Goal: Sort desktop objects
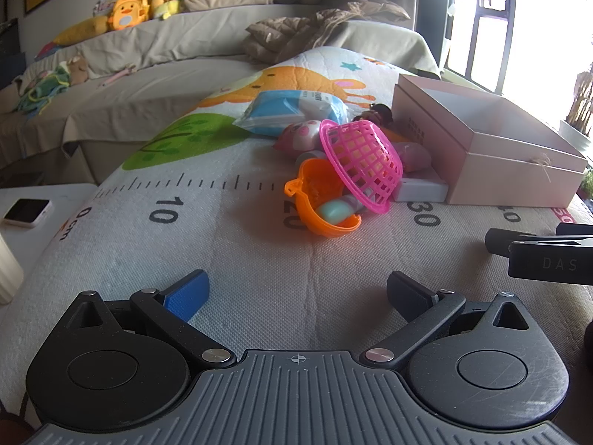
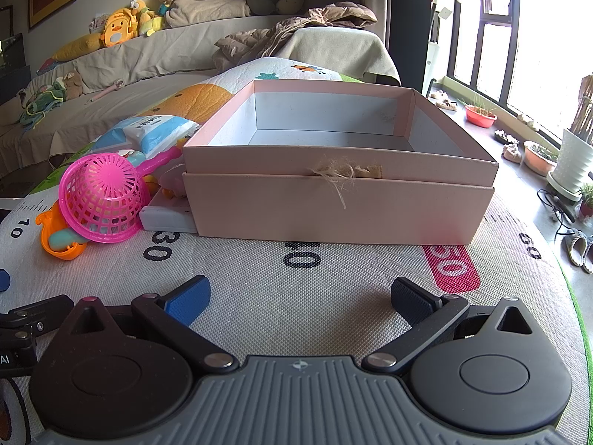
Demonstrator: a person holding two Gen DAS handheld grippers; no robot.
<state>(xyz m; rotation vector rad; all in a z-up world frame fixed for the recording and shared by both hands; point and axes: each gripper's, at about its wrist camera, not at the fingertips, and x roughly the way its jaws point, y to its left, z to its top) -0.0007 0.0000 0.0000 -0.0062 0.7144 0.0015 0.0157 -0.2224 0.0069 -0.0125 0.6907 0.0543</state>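
A pile of toys lies on the printed mat: a pink mesh basket (image 1: 361, 165) (image 2: 102, 200), an orange plastic toy cup (image 1: 320, 200) (image 2: 59, 243), a pink pig toy (image 1: 300, 137), a blue-white wipes pack (image 1: 292, 111) (image 2: 153, 133) and a white flat box (image 1: 420, 191) (image 2: 166, 218). An open, empty pink box (image 2: 341, 200) (image 1: 493, 148) stands right of the pile. My left gripper (image 1: 298, 289) is open and empty, short of the pile. My right gripper (image 2: 300, 293) is open and empty, in front of the pink box.
The ruler-printed mat (image 1: 222, 244) (image 2: 296, 282) covers the table. A phone-like device (image 1: 27, 212) lies on a white surface at left. A sofa with plush toys (image 1: 129, 11) is behind. Flower pots (image 2: 541, 157) and slippers (image 2: 578, 248) are on the floor at right.
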